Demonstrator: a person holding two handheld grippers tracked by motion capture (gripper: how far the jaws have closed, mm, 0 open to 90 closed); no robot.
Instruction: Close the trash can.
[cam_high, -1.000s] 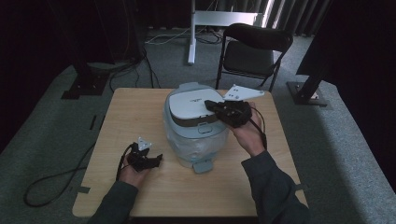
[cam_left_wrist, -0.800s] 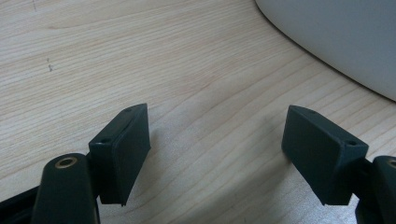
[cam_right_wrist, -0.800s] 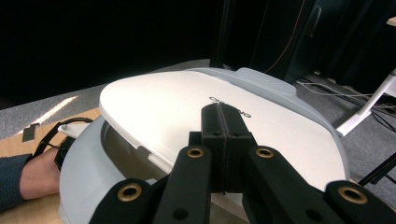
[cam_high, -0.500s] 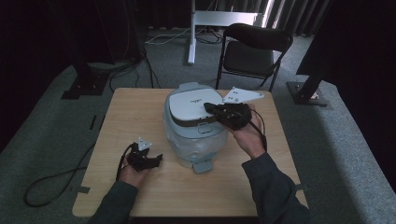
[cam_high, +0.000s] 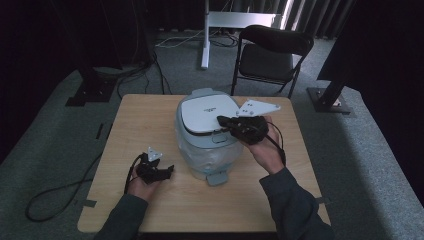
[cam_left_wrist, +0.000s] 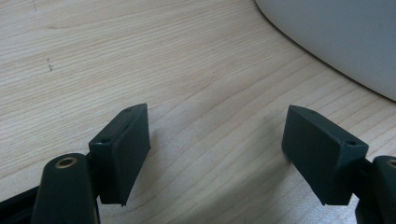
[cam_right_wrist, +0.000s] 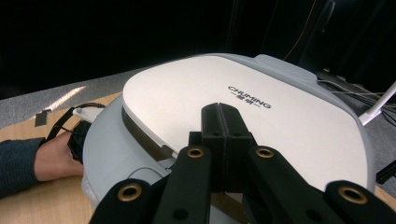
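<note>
A grey-and-white rice cooker (cam_high: 206, 131) stands in the middle of the wooden table (cam_high: 140, 120), its white lid (cam_right_wrist: 243, 107) down. My right gripper (cam_high: 223, 120) is shut, with its jaw tips resting on the front part of the lid (cam_high: 205, 112); in the right gripper view the right gripper (cam_right_wrist: 225, 122) shows its jaws pressed together with nothing between them. My left gripper (cam_high: 169, 171) lies low on the table to the left of the cooker, open. In the left gripper view the left gripper (cam_left_wrist: 217, 140) stands wide apart over bare wood, with the cooker's wall (cam_left_wrist: 336, 37) at the upper right.
A small grey part (cam_high: 217, 177) lies at the cooker's front base. A black folding chair (cam_high: 272, 52) stands behind the table, with a white stand (cam_high: 206, 30) and black stand bases (cam_high: 327, 100) on the carpet. Cables trail on the floor at the left (cam_high: 60, 192).
My right gripper has shifted slightly along the lid's front edge. The left gripper has stayed put.
</note>
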